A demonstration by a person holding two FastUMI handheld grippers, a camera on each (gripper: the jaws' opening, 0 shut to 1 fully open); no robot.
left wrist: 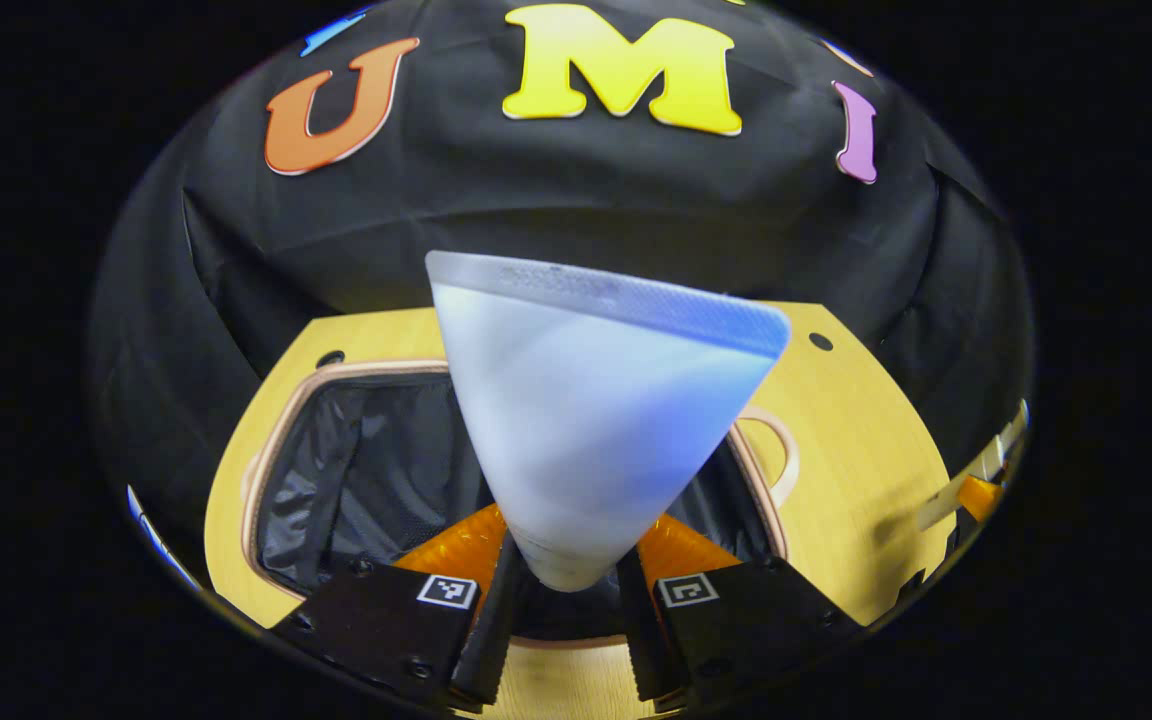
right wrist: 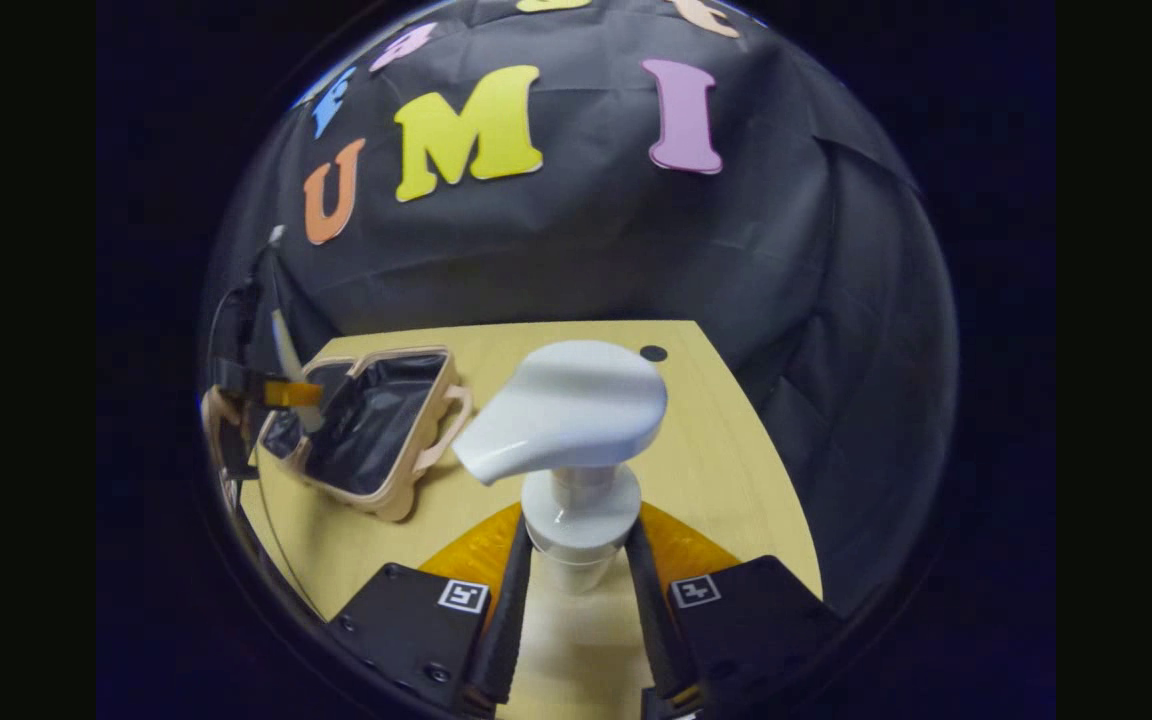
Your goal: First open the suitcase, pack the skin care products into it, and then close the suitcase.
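Observation:
In the left gripper view my left gripper (left wrist: 568, 600) is shut on the narrow end of a pale blue-white tube (left wrist: 591, 410), whose flat crimped end points up. Behind and below the tube lies the open suitcase (left wrist: 356, 470), beige-rimmed with a black fabric lining. In the right gripper view my right gripper (right wrist: 578, 590) is shut on the neck of a white pump bottle (right wrist: 571, 420), with the pump head pointing left. The suitcase (right wrist: 366, 425) lies open at the left of the table there, and the left gripper (right wrist: 271, 395) hovers at its left edge.
A light wooden table (right wrist: 716, 470) carries everything, with a small dark hole (right wrist: 653, 353) near its far edge. The black booth cloth closes in behind and to the sides. The suitcase's beige handle (left wrist: 781, 455) sticks out on its right side.

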